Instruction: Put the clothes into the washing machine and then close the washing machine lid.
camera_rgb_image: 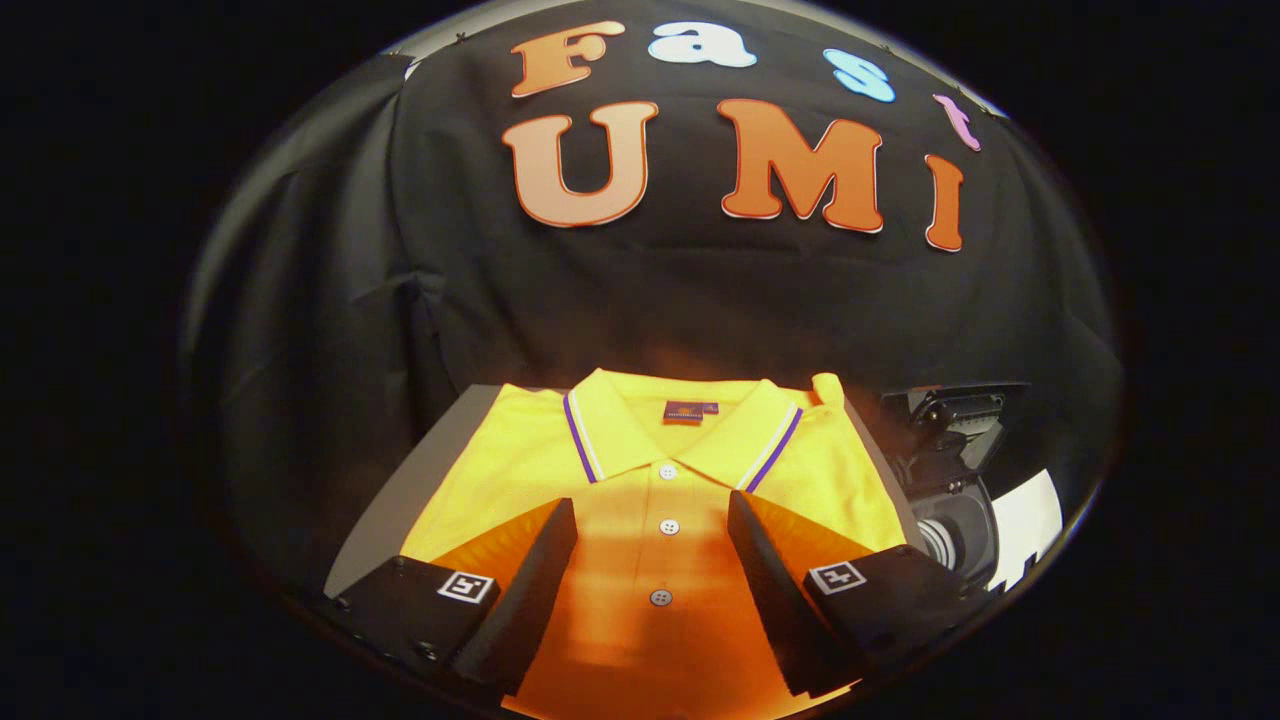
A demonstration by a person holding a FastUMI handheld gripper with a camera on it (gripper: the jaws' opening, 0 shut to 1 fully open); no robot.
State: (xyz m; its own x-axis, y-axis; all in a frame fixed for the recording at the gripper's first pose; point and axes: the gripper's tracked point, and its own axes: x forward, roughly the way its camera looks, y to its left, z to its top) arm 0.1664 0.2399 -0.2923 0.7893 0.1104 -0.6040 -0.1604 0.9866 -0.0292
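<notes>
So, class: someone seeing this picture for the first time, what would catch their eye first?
The bright yellow polo shirt, folded flat on a grey surface, with a striped collar. The open gripper hovers over it, fingers either side of the button placket. Beyond the shirt, to its right, stands a dark machine.

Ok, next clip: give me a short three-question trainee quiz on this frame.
1. True or false: the gripper is shut on the yellow polo shirt.
2. What lies between the two open fingers? A) the collar label B) the button placket C) a sleeve
3. Fill in: the shirt lies folded on a grey ____.

Key:
1. False; the fingers stand apart over the shirt.
2. B; the button placket.
3. Table.
</notes>
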